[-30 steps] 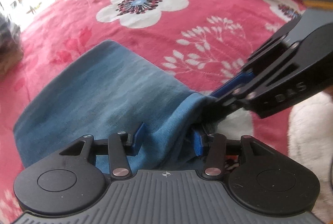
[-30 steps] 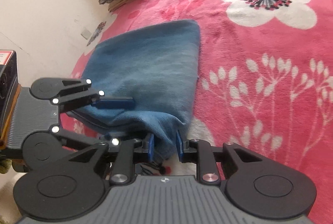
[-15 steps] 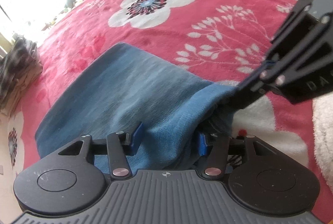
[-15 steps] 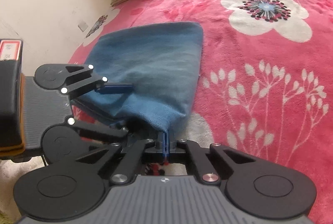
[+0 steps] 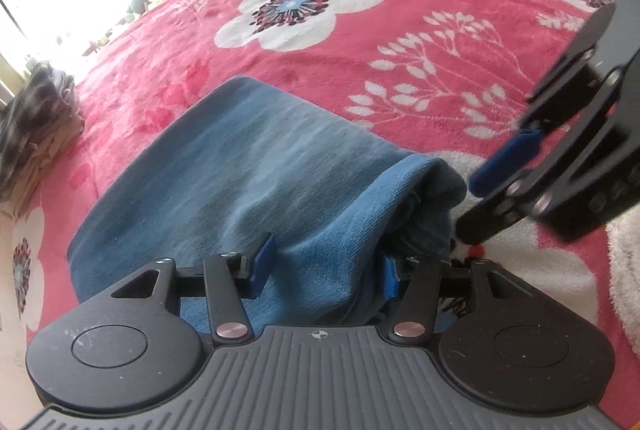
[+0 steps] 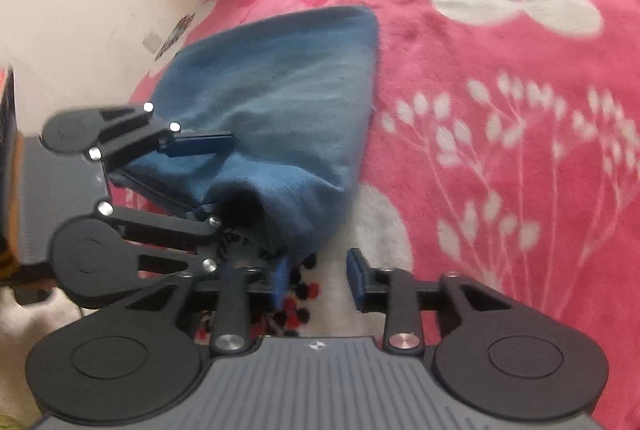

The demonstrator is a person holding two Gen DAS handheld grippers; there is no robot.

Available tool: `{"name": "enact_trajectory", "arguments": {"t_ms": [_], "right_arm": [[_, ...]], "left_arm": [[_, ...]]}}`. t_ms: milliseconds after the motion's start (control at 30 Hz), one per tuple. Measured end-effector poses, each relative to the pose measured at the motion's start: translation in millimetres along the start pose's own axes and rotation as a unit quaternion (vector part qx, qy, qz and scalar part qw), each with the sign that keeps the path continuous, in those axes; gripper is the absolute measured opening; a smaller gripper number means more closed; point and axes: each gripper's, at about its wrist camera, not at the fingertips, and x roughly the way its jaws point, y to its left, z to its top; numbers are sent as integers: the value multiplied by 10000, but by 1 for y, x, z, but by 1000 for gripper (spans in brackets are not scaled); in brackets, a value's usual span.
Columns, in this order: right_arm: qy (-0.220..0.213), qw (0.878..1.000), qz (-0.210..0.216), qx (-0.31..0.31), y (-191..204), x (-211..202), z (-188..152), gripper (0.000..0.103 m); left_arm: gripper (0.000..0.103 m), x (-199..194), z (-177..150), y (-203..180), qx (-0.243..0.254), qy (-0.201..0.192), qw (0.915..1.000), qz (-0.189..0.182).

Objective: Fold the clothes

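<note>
While the folded blue garment (image 5: 256, 182) lay on the red floral blanket (image 5: 360, 42), your left gripper (image 5: 324, 266) stood with its fingers spread wide around the garment's near edge, cloth bunched between them but not pinched. Your right gripper (image 6: 318, 276) sat just beside the garment's near corner, its blue pads (image 6: 356, 272) parted with only blanket between them. Beyond the garment's far side lay a folded plaid pile (image 5: 36, 126).

One blue garment (image 5: 256, 166), two claws, two clothes piles, one blanket (image 5: 400, 42).
</note>
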Motion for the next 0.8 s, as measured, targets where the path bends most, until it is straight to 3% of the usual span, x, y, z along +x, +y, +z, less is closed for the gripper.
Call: {"name": "enact_trajectory", "arguments": {"t_ms": [233, 400, 600, 633, 733, 800], "right_arm": [[-193, 9955, -126, -915, 11, 11, 3, 36], [-304, 9947, 49, -978, 10, 13, 4, 38], [-398, 9951, 34, -905, 9, 14, 2, 37], [-410, 9950, 17, -908, 10, 14, 2, 37], [-445, 9948, -32, -916, 11, 14, 1, 37], [-468, 9946, -65, -922, 13, 14, 1, 37]], "left_arm": [[54, 0, -1, 5, -84, -21, 9999, -92], [51, -7, 1, 17, -361, -74, 9988, -314], [39, -26, 3, 17, -88, -441, 9978, -484], [34, -27, 3, 15, 9, -477, 9976, -496], [7, -28, 1, 9, 230, -587, 9965, -552], [3, -31, 0, 5, 321, -673, 9956, -565]]}}
